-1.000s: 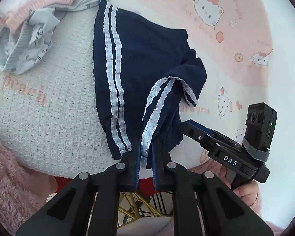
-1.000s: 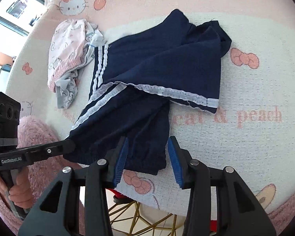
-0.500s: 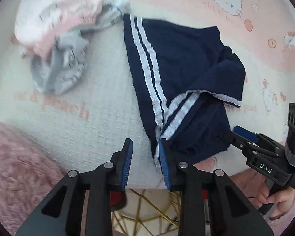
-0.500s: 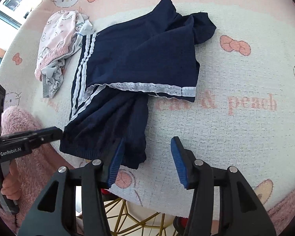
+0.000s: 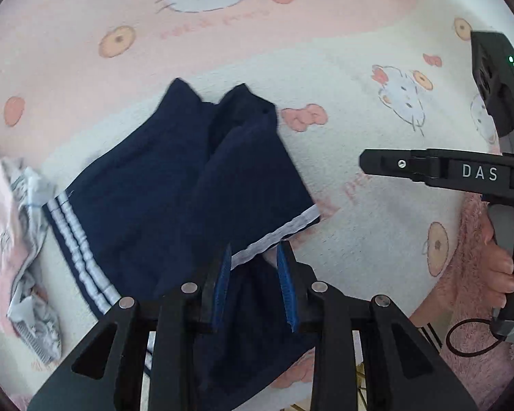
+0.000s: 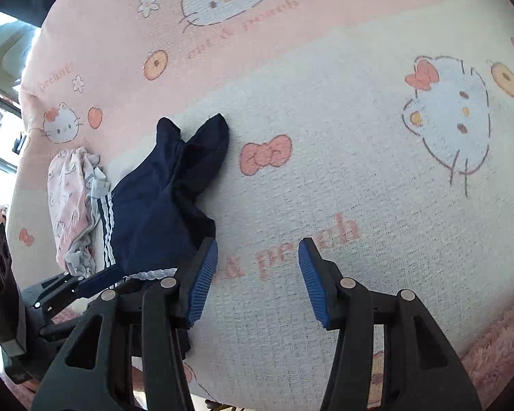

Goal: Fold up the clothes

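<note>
blanket (image 6: 359,144) | navy shorts (image 5: 174,185) flat | left claw (image 5: 253,281) parted

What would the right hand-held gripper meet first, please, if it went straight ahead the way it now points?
Probably just the blanket. The right hand-held gripper is open, with bare blanket between its fingers and ahead. The navy shorts lie left of its line, though depth is hard to judge.

Cartoon-cat blanket (image 5: 377,233), fluffy pink cover (image 5: 469,370)
</note>
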A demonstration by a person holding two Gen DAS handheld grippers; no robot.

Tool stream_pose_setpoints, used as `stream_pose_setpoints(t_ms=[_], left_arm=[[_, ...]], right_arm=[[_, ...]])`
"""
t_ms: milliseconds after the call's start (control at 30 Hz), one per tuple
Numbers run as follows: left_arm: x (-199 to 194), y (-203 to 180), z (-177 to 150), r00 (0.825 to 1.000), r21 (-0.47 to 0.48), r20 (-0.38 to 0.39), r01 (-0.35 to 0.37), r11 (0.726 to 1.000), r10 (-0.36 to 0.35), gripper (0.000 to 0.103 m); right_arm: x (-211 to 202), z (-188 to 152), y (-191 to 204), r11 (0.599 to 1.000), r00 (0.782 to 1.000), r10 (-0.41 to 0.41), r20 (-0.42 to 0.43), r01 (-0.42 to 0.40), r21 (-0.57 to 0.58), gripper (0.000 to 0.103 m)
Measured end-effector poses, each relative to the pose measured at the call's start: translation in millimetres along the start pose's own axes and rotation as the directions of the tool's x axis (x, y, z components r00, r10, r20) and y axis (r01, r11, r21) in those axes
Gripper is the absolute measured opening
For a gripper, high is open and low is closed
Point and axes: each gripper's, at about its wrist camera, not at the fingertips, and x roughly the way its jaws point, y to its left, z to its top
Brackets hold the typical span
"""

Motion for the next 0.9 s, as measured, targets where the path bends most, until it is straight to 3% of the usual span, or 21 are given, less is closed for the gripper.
stream_pose_setpoints(t_ms=[67, 233, 300, 333, 467, 633, 733, 900], left_arm=[[13.4, -16.5, 8.6, 1.000, 0.044, -0.019, 0.015, 0.999, -0.014, 0.029], [38.6, -40.2, 13.4, 0.996, 0.139, -0.040, -0.068, 0.988, 0.074, 0.030], [36.6, -42.3, 16.9, 0.997, 0.140, -0.003, -0.079, 0.987, 0.080, 0.022], [33.7, -40.1, 18.8, 0.997, 0.123, 0.006, -0.081, 0.989, 0.081, 0.009], [-5.6, -1.2, 22.1, 0.995, -0.069, 0.083, -0.044, 0.997, 0.050, 0.008], [-64.6, 79.1, 10.1, 0.983, -0.293, 0.177, 0.000, 0.956, 0.054, 0.007], [-73.0, 123.2, -0.5, 0.981, -0.358, 0.176, -0.013, 0.933, 0.082, 0.007], [-61.9, 175.0, -11.2, 0.980, -0.423, 0.157, -0.045, 0.905, 0.122, 0.007]], right_arm=[[-1.2, 0.6, -6.0, 1.000, 1.000, -0.013, -0.014, 0.013, 0.003, 0.051], [-7.2, 0.0, -22.3, 1.000, 0.998, -0.023, -0.050, 0.024, 0.013, 0.051], [-7.4, -2.7, -21.8, 1.000, 0.998, -0.018, -0.060, 0.018, 0.001, 0.051], [-7.8, -3.7, -20.8, 1.000, 0.998, -0.022, -0.063, 0.022, -0.011, 0.051], [-7.1, -3.3, -21.1, 0.999, 0.997, -0.030, -0.076, 0.028, -0.028, 0.051], [-9.6, 7.2, -10.6, 0.999, 0.997, -0.005, -0.078, 0.003, -0.034, 0.051], [-8.1, 19.9, 14.0, 0.994, 0.998, -0.003, -0.070, -0.004, -0.109, 0.051], [10.4, 45.3, 48.5, 0.973, 0.996, -0.069, -0.064, 0.053, -0.223, 0.051]])
